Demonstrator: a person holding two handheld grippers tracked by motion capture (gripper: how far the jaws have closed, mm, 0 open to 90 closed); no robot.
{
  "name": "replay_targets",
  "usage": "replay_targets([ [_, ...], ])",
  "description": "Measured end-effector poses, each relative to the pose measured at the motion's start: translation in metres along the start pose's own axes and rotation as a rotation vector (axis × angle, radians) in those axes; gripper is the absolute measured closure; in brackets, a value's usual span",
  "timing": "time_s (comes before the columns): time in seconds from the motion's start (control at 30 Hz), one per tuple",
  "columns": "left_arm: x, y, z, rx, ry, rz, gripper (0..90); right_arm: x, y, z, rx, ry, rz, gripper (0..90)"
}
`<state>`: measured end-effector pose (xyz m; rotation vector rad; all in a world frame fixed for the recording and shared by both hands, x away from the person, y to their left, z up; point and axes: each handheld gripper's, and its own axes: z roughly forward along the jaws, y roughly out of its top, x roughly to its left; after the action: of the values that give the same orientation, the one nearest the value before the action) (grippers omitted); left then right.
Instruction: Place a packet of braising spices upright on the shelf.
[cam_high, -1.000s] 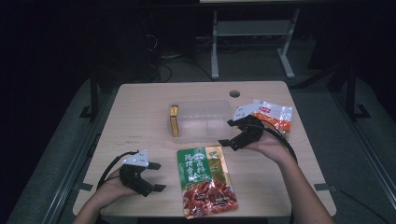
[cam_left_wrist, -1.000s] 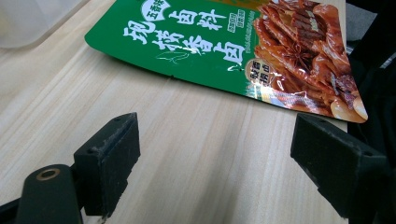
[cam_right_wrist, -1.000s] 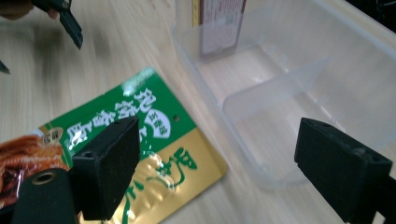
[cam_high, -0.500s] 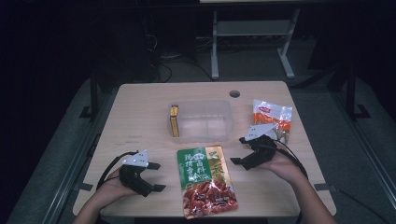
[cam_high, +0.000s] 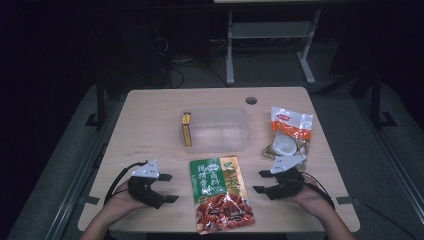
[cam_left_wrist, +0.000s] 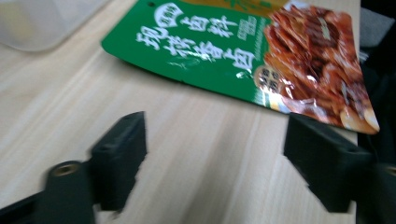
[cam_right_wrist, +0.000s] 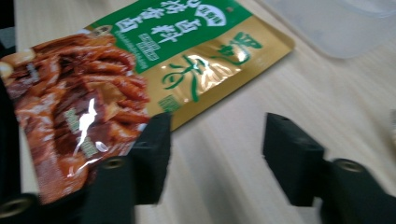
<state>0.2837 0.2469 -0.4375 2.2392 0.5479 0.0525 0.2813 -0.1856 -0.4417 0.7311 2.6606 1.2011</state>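
The left gripper (cam_high: 159, 189) rests low on the desk (cam_high: 150, 125) near its front edge, its two black jaws spread wide with bare wood between them and nothing held. In the left gripper view the green and red snack pouch (cam_left_wrist: 252, 51) lies just beyond the jaw tips, apart from them. The right gripper (cam_high: 264, 182) sits on the other side of that pouch (cam_high: 220, 192), also with its jaws spread and empty; in the right gripper view one jaw stands just at the gold edge of the pouch (cam_right_wrist: 140, 70), and whether it touches cannot be told.

The pouch lies flat at the front middle of the desk, between the two grippers. Behind it stands a clear plastic box (cam_high: 215, 129) with a narrow yellow packet (cam_high: 186, 129) upright against its left inner wall. To the right of the box lies an orange and white bag (cam_high: 290, 132), near the right gripper.

The desk is pale wood with a round cable hole (cam_high: 251, 100) near its far edge. The room around it is dark, with a grey floor and a metal frame stand (cam_high: 270, 40) behind.

Each hand comes in from the bottom edge, palm under its gripper, forearms angled slightly inward.
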Motion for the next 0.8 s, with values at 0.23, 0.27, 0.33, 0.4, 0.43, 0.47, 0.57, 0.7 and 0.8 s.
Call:
replay_targets([
  [0.23,-0.001,0.016,0.013,0.002,0.046,-0.006,70.5,0.007,0.002,0.009,0.019,0.057,-0.021,76.2],
  [0.27,-0.001,0.019,0.017,0.005,0.049,-0.003,77.1,0.009,0.002,0.01,0.025,0.067,-0.03,79.6],
  [0.33,-0.001,0.025,0.025,0.019,0.045,-0.002,86.8,0.012,0.003,0.013,0.035,0.094,-0.044,85.3],
  [0.4,0.0,0.03,0.032,0.044,0.047,0.007,89.4,0.014,0.004,0.016,0.047,0.109,-0.061,88.5],
  [0.43,0.0,0.031,0.035,0.056,0.046,0.012,89.4,0.015,0.004,0.017,0.058,0.115,-0.068,89.4],
  [0.47,-0.001,0.032,0.039,0.057,0.042,0.002,89.5,0.014,0.003,0.019,0.067,0.118,-0.086,89.5],
  [0.57,-0.001,0.036,0.048,0.077,0.042,0.01,89.5,0.017,0.004,0.025,0.08,0.137,-0.088,89.8],
  [0.7,-0.002,0.04,0.06,0.089,0.021,0.012,89.5,0.022,0.006,0.034,0.102,0.167,-0.124,89.8],
  [0.8,-0.004,0.042,0.066,0.109,0.016,0.025,89.5,0.024,0.007,0.038,0.12,0.173,-0.157,89.8],
])
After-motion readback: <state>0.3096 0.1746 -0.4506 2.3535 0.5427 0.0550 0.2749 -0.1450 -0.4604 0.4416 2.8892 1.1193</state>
